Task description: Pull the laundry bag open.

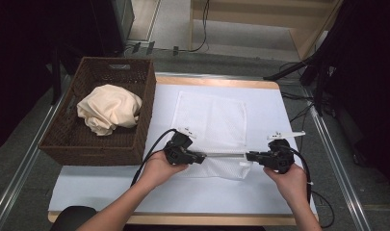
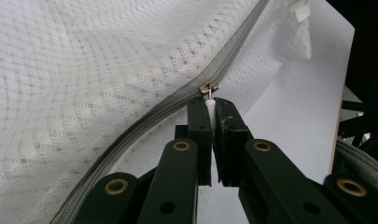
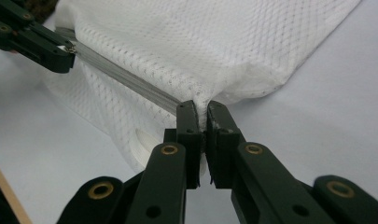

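No legible text, label, brand or number anywhere; small white tag on mesh bag [image 2: 130, 60] unreadable.

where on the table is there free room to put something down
Bare sheet lies right of the mesh bag, out to the table edge, and along the near edge around the forearms. Crowded: the bag's near end, where the left gripper and right gripper pinch it, and the basket side.

light: even overhead | surroundings: dark | close-ups: perhaps slightly soft
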